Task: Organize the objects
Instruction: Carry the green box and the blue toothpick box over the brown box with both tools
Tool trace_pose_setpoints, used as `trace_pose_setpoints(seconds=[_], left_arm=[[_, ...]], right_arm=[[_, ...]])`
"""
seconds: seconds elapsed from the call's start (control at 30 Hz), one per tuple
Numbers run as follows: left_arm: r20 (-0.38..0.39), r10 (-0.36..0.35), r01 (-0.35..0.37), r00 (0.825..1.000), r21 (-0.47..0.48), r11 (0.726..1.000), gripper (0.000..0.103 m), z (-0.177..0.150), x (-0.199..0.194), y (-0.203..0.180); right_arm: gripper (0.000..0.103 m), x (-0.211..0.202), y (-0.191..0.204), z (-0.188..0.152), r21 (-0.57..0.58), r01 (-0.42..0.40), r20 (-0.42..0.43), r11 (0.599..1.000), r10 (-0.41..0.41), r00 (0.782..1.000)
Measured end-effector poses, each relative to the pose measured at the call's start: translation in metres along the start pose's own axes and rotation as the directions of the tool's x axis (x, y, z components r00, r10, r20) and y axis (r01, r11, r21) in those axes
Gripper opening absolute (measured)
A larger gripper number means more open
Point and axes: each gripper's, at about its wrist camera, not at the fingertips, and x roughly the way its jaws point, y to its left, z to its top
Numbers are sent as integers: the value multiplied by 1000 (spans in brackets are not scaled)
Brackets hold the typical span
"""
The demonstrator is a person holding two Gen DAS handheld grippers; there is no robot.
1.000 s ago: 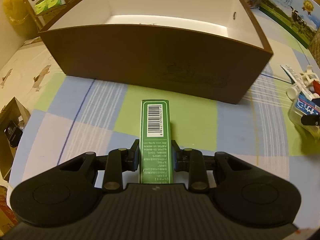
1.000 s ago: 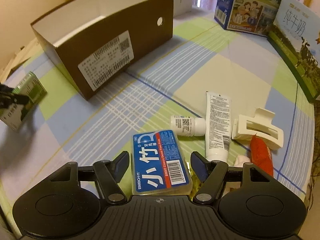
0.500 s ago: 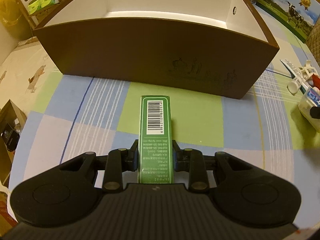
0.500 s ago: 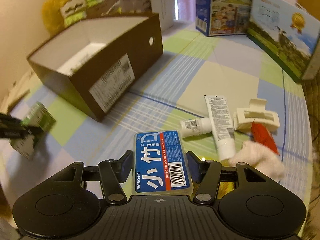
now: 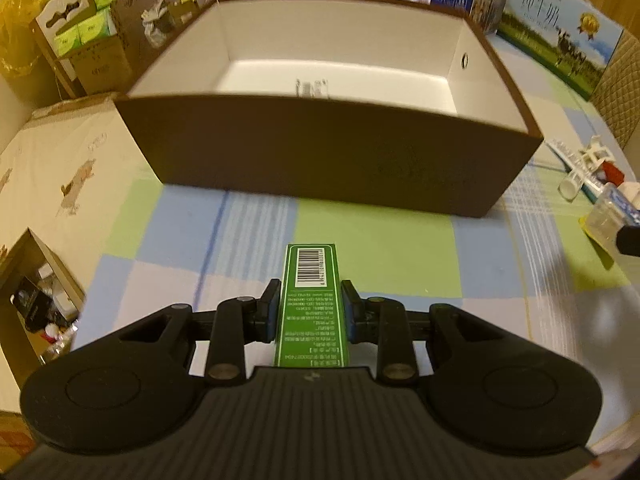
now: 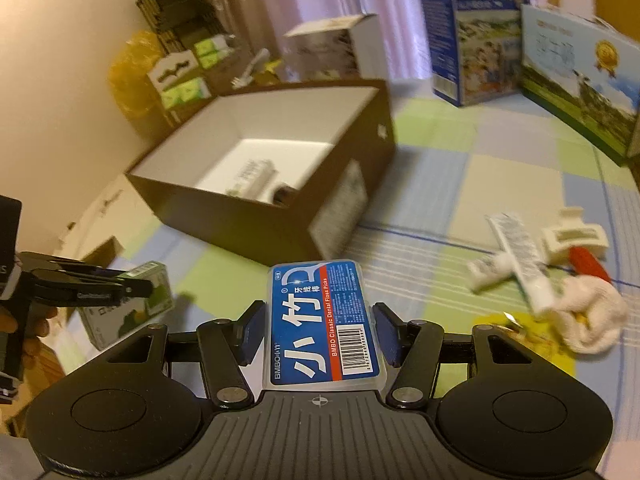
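My left gripper (image 5: 308, 294) is shut on a narrow green carton (image 5: 312, 292) with a barcode, held above the checked cloth in front of the brown box (image 5: 332, 156). In the right wrist view that green carton (image 6: 132, 304) hangs at the left. My right gripper (image 6: 318, 316) is shut on a blue dental floss pick case (image 6: 324, 320), lifted above the table. The brown box (image 6: 240, 220) has white inner walls, and a white tube (image 6: 252, 178) and a dark item lie in it.
On the cloth at the right lie a white tube (image 6: 520, 252), a small white bottle (image 6: 486, 274), a cream hair clip (image 6: 572, 236), a red item (image 6: 588, 262) and a white cloth (image 6: 588, 316). Milk cartons (image 6: 476, 32) stand behind. Cardboard boxes (image 5: 92, 52) crowd the far left.
Both grippers have risen with their loads. The box interior now shows in both views. The floss case left the table between the first frame and now.
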Motion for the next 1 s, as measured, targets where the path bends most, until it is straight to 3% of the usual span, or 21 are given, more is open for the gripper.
trace_pose_setpoints(seconds=[0.33, 0.6, 0.83, 1.0], left_arm=[[89, -29, 26, 996, 35, 999, 25, 25, -27, 42], [197, -73, 60, 978, 75, 995, 25, 63, -50, 67], [254, -82, 54, 964, 115, 992, 25, 109, -36, 80], [251, -85, 57, 964, 118, 991, 25, 144, -8, 86]], right_arm=[[54, 16, 54, 29, -15, -50, 57, 999, 51, 997], [54, 28, 74, 60, -1, -37, 106, 999, 37, 994], [54, 52, 80, 92, 26, 17, 117, 1000, -20, 993], [54, 75, 72, 112, 63, 61, 108, 996, -68, 992]])
